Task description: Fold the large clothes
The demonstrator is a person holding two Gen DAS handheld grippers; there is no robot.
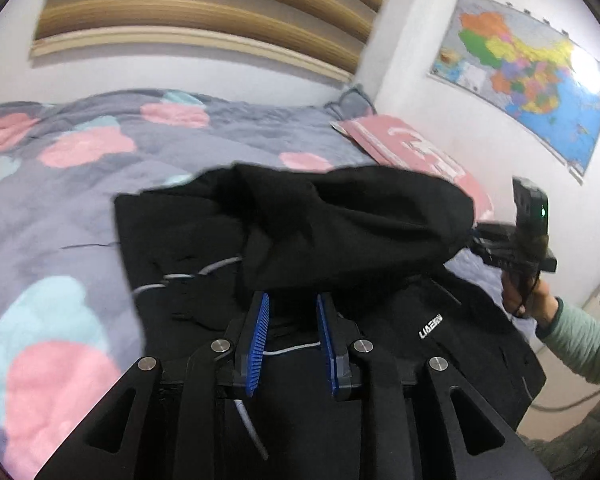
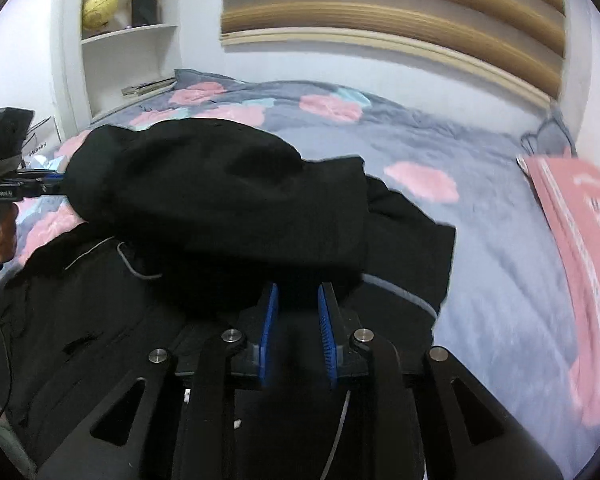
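Jaws of the left gripper (image 1: 292, 300) are standing a little apart, blue ribbed pads (image 1: 260, 336) facing each other across a gap, their tips buried under a raised fold of the black jacket (image 1: 340, 216); whether they are pinching the cloth cannot be told. The right gripper (image 2: 298, 288) is showing the same picture, pads parted, tips hidden beneath the same fold, its grip equally unclear.

That fold is hanging stretched between the two tools, above the rest of the jacket, which is lying spread on a grey quilt (image 1: 80, 208) patterned with pink and pale blue blotches. A white drawstring (image 1: 292, 348) is crossing the jacket's lower layer between the left pads, and small white lettering (image 1: 431, 328) is showing on the jacket's right part.

At the jacket's right, a hand (image 1: 520, 296) in a pale green sleeve (image 1: 580, 344) is carrying the right tool. Beyond the jacket to the right, a pink sheet with white print (image 1: 400, 140) is lying on the quilt, and a coloured map (image 1: 532, 80) is hanging on the wall above it. Behind the jacket, a striped wooden panel (image 2: 380, 12) is running along the wall. Beyond the jacket to the left, white shelves (image 2: 128, 28) are holding a yellow globe (image 2: 99, 9).
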